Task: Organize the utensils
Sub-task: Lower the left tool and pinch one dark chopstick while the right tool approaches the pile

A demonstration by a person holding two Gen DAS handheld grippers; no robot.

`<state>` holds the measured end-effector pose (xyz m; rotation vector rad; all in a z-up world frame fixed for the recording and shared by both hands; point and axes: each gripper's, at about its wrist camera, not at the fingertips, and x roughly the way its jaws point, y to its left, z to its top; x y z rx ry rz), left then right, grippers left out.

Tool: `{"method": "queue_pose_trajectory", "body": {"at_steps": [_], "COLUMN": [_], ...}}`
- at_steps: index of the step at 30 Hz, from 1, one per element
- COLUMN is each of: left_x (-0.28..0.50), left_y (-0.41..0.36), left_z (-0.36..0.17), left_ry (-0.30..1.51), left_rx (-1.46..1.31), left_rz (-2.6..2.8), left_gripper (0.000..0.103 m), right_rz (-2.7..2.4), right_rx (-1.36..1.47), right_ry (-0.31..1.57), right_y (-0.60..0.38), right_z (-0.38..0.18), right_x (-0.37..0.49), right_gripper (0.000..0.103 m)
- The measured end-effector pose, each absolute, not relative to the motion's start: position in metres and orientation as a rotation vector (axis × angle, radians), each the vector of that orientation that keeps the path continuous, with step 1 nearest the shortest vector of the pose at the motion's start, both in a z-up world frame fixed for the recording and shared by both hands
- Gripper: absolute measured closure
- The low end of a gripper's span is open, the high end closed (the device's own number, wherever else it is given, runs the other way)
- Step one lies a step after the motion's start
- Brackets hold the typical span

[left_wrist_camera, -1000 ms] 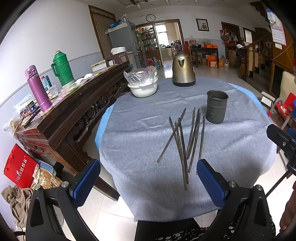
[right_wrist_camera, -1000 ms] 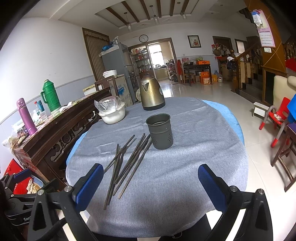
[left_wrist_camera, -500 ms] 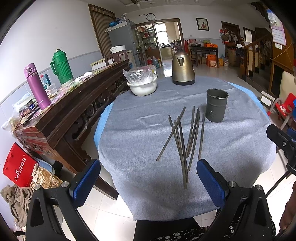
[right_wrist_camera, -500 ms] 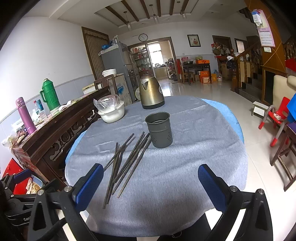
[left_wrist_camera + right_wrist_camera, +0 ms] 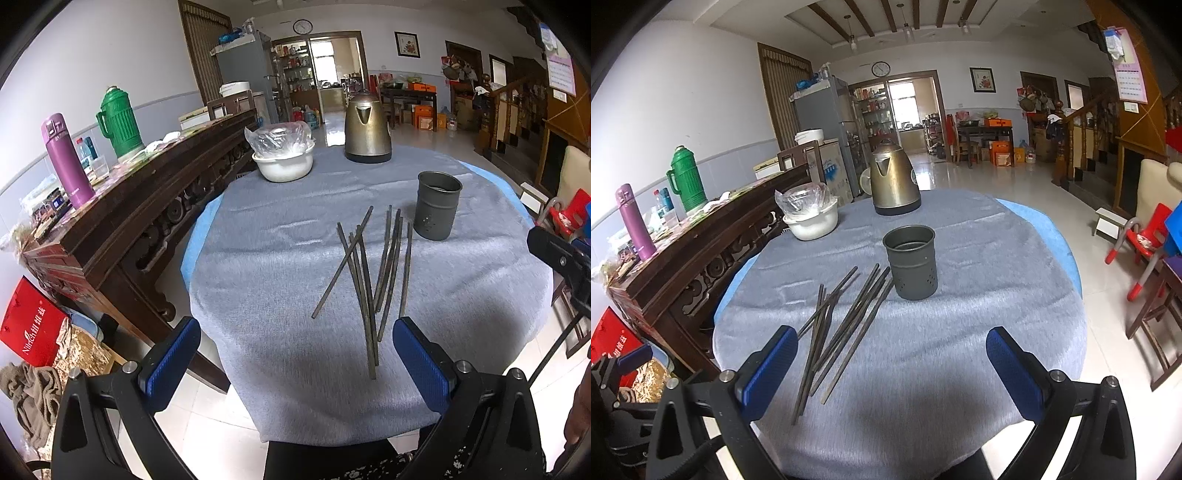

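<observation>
Your left gripper (image 5: pixel 295 354), released, frames the near worktop (image 5: pixel 266 258) edge at bottom; chopsticks (image 5: pixel 373 273) lie loose at centre, cup (image 5: pixel 437 210) upright just beyond them. Your right gripper (image 5: pixel 892 363) is released too.

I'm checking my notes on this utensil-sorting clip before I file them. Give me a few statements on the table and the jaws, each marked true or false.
1. The chopsticks lie loose on the grey tablecloth. True.
2. The metal holder already has chopsticks standing in it. False: none stand in it; all are on the cloth.
3. The left gripper has its jaws wide apart and holds nothing. True.
4. The right gripper is shut on a chopstick. False: it is open and empty.
5. The kettle stands nearer the camera than the holder. False: it is behind the holder.
</observation>
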<state>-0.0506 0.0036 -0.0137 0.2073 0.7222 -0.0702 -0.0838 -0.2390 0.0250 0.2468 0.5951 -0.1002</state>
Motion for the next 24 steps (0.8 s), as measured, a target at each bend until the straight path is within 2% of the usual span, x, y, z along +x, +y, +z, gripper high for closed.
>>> {"method": "queue_pose_trajectory", "body": {"at_steps": [10,12,14,16,18,21,24], "left_x": [-0.009,0.008,0.027,0.047,0.068,0.091,0.113], "left_y": [0.014,0.020,0.026,0.033,0.040,0.044,0.041], "left_z": [-0.034,-0.040,-0.048,-0.057,-0.067,-0.078,-0.086], "left_ry": [0.790,0.832,0.870,0.911,0.960,1.007,1.039], "left_rx": [0.183,0.153,0.125,0.098,0.061,0.014,-0.006], "left_rz": [-0.077,-0.098,-0.105,-0.106,-0.108,-0.131,-0.183], "left_gripper": [0.000,0.000,0.000,0.000,0.000,0.000,0.005], "right_rz": [-0.043,0.004,0.022,0.039,0.058,0.017,-0.020], "right_rx": [0.300,0.341,0.359,0.392,0.413,0.389,0.405], "right_ry": [0.708,0.741,0.775,0.834,0.867,0.895,0.943], "right_y": [-0.243,-0.246,-0.247,-0.247,-0.246,-0.240,-0.237], "right_z": [0.003,-0.005,-0.013,-0.025,-0.035,-0.048,-0.066], "right_x": [-0.030,-0.010,0.009,0.034,0.054,0.078,0.100], "right_gripper": [0.000,0.003,0.014,0.040,0.052,0.063,0.068]}}
